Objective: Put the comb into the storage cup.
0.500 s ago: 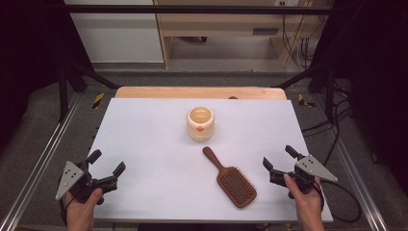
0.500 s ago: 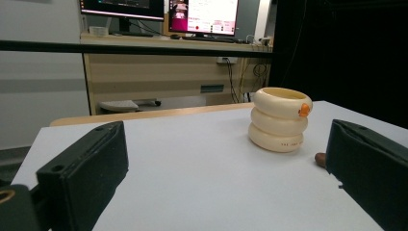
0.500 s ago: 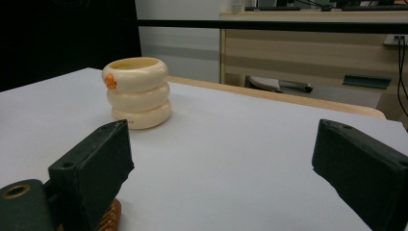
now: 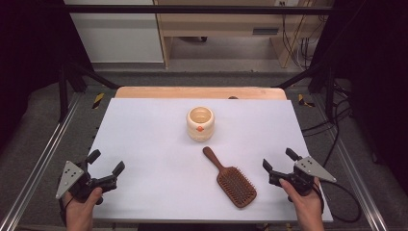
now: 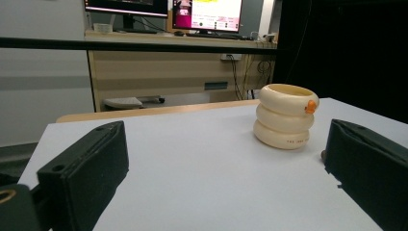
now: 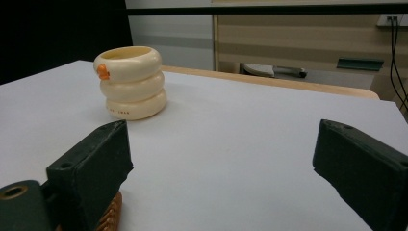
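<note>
Right gripper (image 4: 280, 165) sits at the near right edge of the table (image 4: 144, 125), jaws spread wide, nothing between them; your left gripper (image 4: 106, 168) mirrors it at the near left, also spread and empty; both rest low, pointing inward over the sheet.

Brush (image 4: 230, 178) lies flat between them, but much closer to your right gripper; it's just beside that one's jaws, well apart from the left; in the right gripper view its ribbed edge (image 6: 109, 216) peeks out under the left-hand jaw. Long axis runs diagonal; handle points up-left toward the cup (image 4: 200, 123), bristle head sits near-right toward you.

Cup stands upright mid-table, beyond the brush handle, apart from it; opening faces up; orange knob on the near side; you see it ahead in the left gripper view (image 5: 285, 117) and the right gripper view (image 6: 131, 83).

Judgement: right hand is the one to take the brush; you'd need to swing left and turn the jaws across the handle's diagonal; the head is wide, so the handle looks the better grab; left gripper could steady the cup.
</note>
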`<state>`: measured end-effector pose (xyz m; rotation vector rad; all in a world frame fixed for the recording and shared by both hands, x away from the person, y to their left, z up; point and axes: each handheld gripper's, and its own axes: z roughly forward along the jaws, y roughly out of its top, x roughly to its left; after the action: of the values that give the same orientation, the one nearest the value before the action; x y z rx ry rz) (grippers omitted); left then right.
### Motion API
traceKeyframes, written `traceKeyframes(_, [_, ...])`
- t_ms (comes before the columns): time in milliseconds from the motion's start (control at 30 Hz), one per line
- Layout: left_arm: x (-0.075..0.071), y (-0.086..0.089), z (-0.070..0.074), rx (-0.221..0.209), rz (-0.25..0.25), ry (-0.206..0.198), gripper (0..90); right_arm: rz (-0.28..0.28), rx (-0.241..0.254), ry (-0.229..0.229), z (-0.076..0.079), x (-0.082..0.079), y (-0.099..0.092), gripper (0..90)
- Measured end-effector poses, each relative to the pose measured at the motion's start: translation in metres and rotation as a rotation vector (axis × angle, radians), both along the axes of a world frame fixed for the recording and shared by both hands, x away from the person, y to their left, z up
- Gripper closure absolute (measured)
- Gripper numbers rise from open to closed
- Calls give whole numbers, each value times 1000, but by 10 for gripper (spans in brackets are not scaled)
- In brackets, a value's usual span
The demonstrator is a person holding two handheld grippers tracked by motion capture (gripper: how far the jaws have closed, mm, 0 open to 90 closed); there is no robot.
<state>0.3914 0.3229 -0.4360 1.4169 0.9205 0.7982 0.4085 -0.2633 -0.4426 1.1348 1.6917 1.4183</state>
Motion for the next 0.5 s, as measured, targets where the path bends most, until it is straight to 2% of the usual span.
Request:
traceKeyframes(167, [0,-1,0,5,5,2,23,-12,-6,12,-1,-2,1,183])
traceKeyframes(233, [0,-2,0,4,-1,4,25,-7,-8,10,0,-4,1,266])
traceKeyframes(300, [0,-2,0,11,3,4,25,9,-16,9,1,-6,1,377])
traceKeyframes(333, [0,-2,0,12,3,5,25,25,-27,17,0,-7,3,461])
traceKeyframes(433, [0,-3,0,13,0,7,25,40,-30,20,-1,-8,4,522])
traceKeyframes(500, [0,-3,0,13,0,8,24,49,-41,25,-1,-9,5,657])
